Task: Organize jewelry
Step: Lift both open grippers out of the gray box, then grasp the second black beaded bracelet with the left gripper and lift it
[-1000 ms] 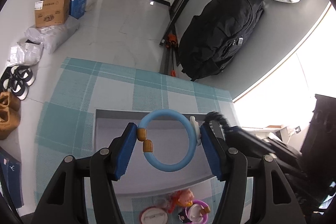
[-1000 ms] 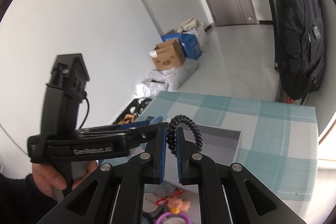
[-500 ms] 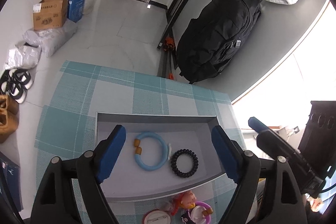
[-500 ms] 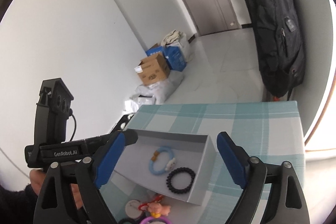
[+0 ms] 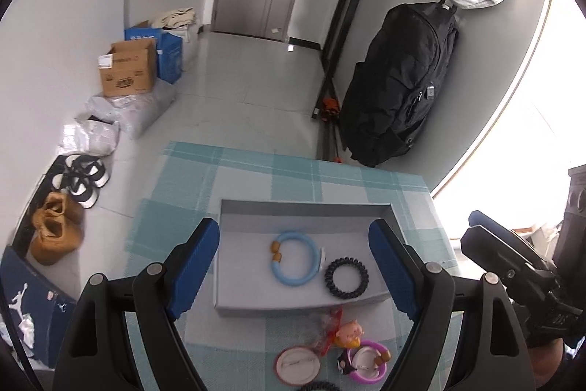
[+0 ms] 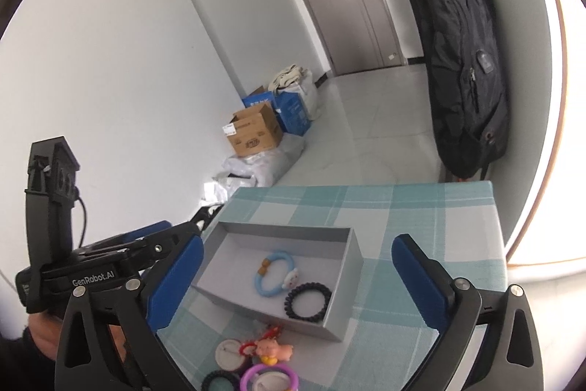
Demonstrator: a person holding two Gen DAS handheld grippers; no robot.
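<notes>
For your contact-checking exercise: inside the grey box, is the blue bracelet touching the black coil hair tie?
Apart. The left wrist view shows grey box floor between the blue bracelet and the black coil hair tie.

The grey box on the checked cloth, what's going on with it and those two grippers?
A person holding a gripper in each hand is sorting jewelry into the grey box. A light blue bracelet and a black coil hair tie lie side by side inside it. The left gripper and right gripper are both open and empty, jaws having just spread, above the near side of the box. More trinkets, including a pig charm and a purple ring, wait on the checked cloth in front.
</notes>
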